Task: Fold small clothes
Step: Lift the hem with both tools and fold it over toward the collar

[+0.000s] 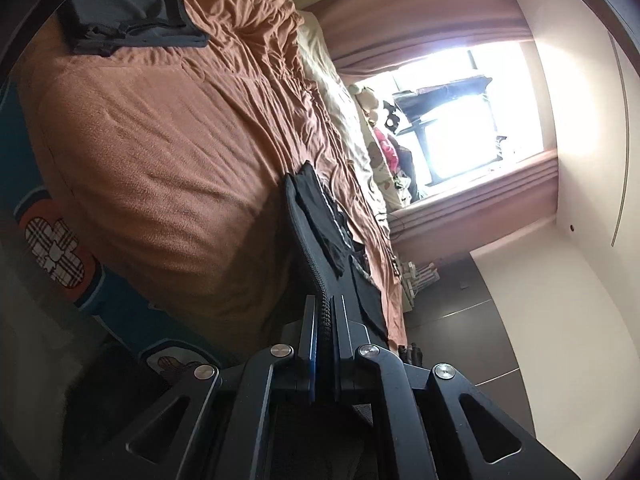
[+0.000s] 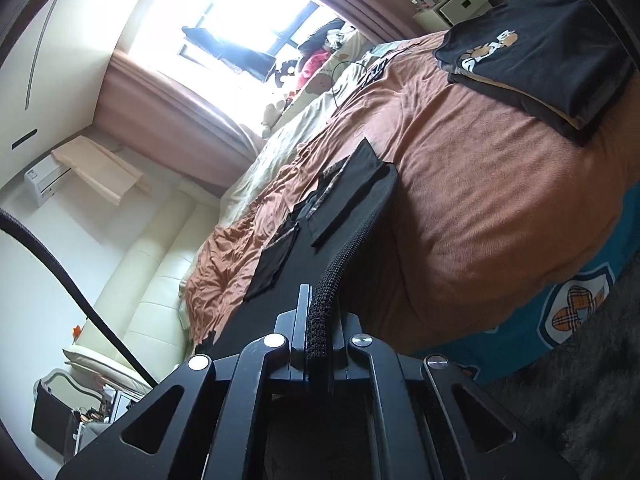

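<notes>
A small black garment [image 1: 320,216] with a ribbed waistband is held up over the brown blanket [image 1: 160,140] on the bed. My left gripper [image 1: 324,312] is shut on one end of its waistband. In the right wrist view the same black garment [image 2: 352,196] stretches away from my right gripper [image 2: 320,308], which is shut on the other end of the waistband. The cloth hangs between the two grippers, taut along its banded edge. Both views are rolled sideways.
A folded dark garment [image 1: 128,12] lies on the blanket far from the left gripper. A folded stack topped by a black printed shirt [image 2: 532,56] sits on the bed's far side. A blue patterned sheet [image 2: 580,300] edges the bed. A window [image 2: 240,20], curtains and cream headboard [image 2: 160,248] lie beyond.
</notes>
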`<state>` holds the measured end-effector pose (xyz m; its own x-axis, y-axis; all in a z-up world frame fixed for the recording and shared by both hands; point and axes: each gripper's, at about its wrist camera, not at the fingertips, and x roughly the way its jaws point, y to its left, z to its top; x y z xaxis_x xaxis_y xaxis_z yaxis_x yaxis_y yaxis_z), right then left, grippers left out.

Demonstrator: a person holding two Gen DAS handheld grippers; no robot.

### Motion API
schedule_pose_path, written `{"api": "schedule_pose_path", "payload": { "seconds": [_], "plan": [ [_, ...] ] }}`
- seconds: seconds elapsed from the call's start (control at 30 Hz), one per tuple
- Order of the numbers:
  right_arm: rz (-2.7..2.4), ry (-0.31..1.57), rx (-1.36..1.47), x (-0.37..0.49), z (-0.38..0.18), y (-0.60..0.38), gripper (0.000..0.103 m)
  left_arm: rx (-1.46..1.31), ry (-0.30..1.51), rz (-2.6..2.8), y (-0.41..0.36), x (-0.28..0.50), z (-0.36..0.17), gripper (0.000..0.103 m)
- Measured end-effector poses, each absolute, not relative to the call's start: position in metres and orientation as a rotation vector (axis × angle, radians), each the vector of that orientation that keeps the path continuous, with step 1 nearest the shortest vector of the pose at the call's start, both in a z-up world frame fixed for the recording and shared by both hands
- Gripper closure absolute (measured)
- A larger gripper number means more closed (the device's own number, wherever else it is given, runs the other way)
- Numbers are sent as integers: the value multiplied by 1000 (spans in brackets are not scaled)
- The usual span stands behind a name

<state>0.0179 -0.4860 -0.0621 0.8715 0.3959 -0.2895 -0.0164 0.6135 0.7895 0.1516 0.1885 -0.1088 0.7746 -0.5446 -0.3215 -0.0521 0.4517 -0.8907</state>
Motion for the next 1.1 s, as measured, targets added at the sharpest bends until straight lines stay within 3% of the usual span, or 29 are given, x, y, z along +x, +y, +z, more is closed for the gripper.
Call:
{"api": "schedule_pose_path", "payload": {
  "seconds": [0.63,1.1],
  "plan": [
    [300,382,862,-48,-75,-497,101,-1047,532,-397,192,73,-91,98],
    [288,391,955,-21,-94,-515,101,-1036,558,-391,188,101,-87,98]
  ]
}}
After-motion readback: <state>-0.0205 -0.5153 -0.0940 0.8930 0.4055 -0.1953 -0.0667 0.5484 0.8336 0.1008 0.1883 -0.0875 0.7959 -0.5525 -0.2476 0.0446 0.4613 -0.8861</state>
